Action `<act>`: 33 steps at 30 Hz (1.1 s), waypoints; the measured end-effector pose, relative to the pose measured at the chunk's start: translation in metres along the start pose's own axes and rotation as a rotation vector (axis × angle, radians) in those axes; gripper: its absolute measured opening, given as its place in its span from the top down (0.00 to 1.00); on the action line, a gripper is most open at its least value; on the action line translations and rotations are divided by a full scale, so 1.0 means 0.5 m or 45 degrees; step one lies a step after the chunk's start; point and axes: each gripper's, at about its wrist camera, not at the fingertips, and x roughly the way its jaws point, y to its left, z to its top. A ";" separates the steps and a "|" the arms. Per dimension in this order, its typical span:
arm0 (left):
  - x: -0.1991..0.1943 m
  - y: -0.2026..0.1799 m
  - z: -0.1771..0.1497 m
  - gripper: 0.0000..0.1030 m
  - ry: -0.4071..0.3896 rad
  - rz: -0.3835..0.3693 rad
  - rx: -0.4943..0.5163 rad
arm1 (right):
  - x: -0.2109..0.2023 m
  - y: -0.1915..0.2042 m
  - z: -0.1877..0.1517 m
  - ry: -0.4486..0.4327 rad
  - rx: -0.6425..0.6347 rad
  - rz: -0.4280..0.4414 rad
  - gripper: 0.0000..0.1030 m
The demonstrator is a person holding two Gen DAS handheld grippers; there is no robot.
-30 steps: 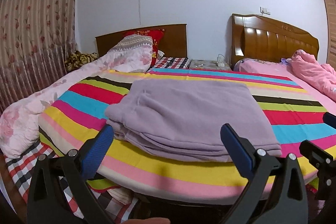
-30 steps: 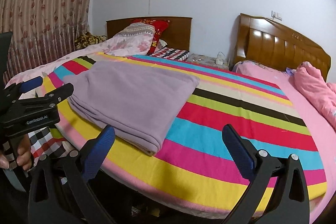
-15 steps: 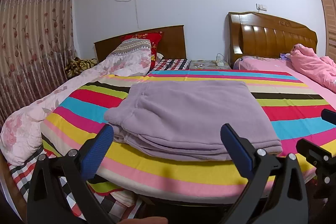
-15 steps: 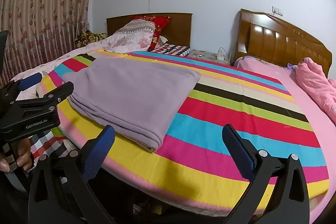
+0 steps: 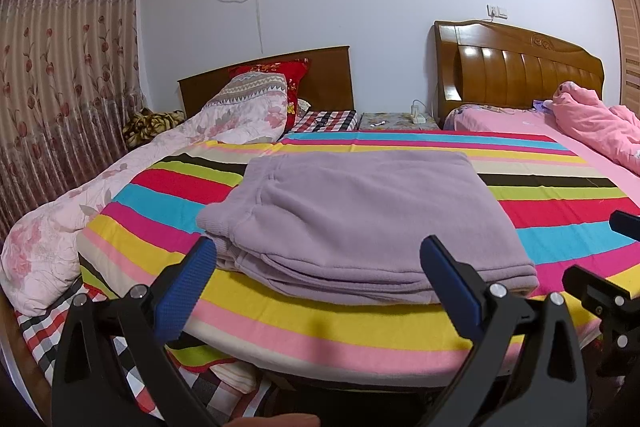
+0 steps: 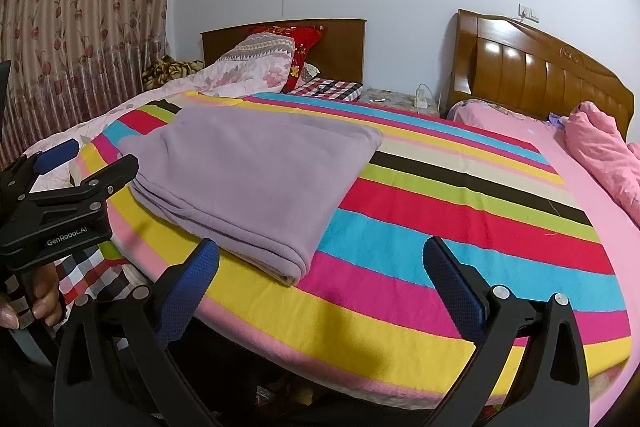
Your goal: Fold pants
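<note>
Two grippers, left gripper (image 5: 316, 277) and right gripper (image 6: 320, 279), hang wide apart and empty off the bed edge. Folded lilac pants (image 5: 360, 219) lie on the striped blanket (image 5: 560, 223). Nearby: floral quilt (image 5: 60, 227), pink duvet (image 5: 592, 123).

One pair of purple pants (image 5: 360, 215) lies ahead of the tools. There are two tools, left tool (image 5: 316, 281) and right tool (image 6: 320, 279). Two headboards, one (image 5: 324, 75) and another (image 5: 520, 67), stand far ahead.
</note>
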 end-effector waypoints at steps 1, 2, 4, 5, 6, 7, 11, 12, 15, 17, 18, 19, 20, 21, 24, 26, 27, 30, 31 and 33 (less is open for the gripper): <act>0.000 0.000 -0.001 0.01 0.000 0.000 0.000 | 0.000 0.000 -0.001 0.001 0.001 0.001 0.04; 0.001 0.001 -0.001 0.01 0.000 0.000 0.000 | 0.001 0.000 -0.001 0.002 0.002 0.002 0.04; 0.001 0.001 -0.001 0.01 0.000 0.000 0.002 | 0.000 0.001 -0.002 0.003 0.003 0.001 0.04; 0.001 0.001 -0.001 0.01 0.001 -0.001 0.002 | 0.000 0.001 -0.002 0.003 0.003 0.002 0.04; 0.001 0.002 -0.002 0.01 0.001 -0.001 0.001 | 0.000 0.001 -0.002 0.004 0.004 0.002 0.04; 0.001 0.000 -0.001 0.01 0.001 0.001 0.000 | 0.000 0.001 -0.002 0.004 0.004 0.002 0.04; 0.002 0.003 -0.003 0.01 0.001 -0.001 0.000 | -0.002 0.005 -0.007 0.010 0.009 0.005 0.04; 0.002 0.003 -0.003 0.01 0.002 0.000 0.001 | -0.002 0.007 -0.008 0.010 0.011 0.005 0.04; 0.002 0.004 -0.003 0.01 0.001 -0.001 0.002 | -0.003 0.008 -0.008 0.011 0.010 0.005 0.04; 0.002 0.003 -0.002 0.01 0.002 -0.001 0.003 | -0.003 0.008 -0.007 0.010 0.011 0.004 0.04; 0.002 0.003 -0.002 0.01 0.002 -0.001 0.002 | -0.004 0.010 -0.008 0.010 0.010 0.006 0.04; 0.001 0.003 -0.002 0.01 0.001 -0.001 0.002 | -0.005 0.011 -0.010 0.012 0.010 0.007 0.04; 0.001 0.003 -0.002 0.01 0.000 0.000 0.002 | -0.005 0.012 -0.010 0.014 0.011 0.008 0.04; 0.002 0.003 -0.002 0.01 0.000 0.000 0.004 | -0.006 0.014 -0.011 0.013 0.011 0.008 0.04; 0.002 0.005 -0.004 0.01 0.002 0.000 0.005 | -0.006 0.013 -0.010 0.015 0.012 0.008 0.04; 0.002 0.004 -0.003 0.01 0.000 0.000 0.006 | -0.007 0.015 -0.011 0.015 0.013 0.010 0.04; 0.001 0.004 -0.004 0.01 -0.001 0.000 0.008 | -0.006 0.015 -0.011 0.016 0.013 0.010 0.04; 0.003 0.006 -0.008 0.01 -0.001 -0.004 0.016 | -0.007 0.017 -0.012 0.015 0.014 0.009 0.04; 0.004 0.006 -0.009 0.01 -0.001 -0.003 0.020 | -0.007 0.015 -0.011 0.016 0.015 0.009 0.04; 0.005 0.006 -0.011 0.01 0.002 0.002 0.026 | -0.008 0.017 -0.011 0.016 0.016 0.009 0.04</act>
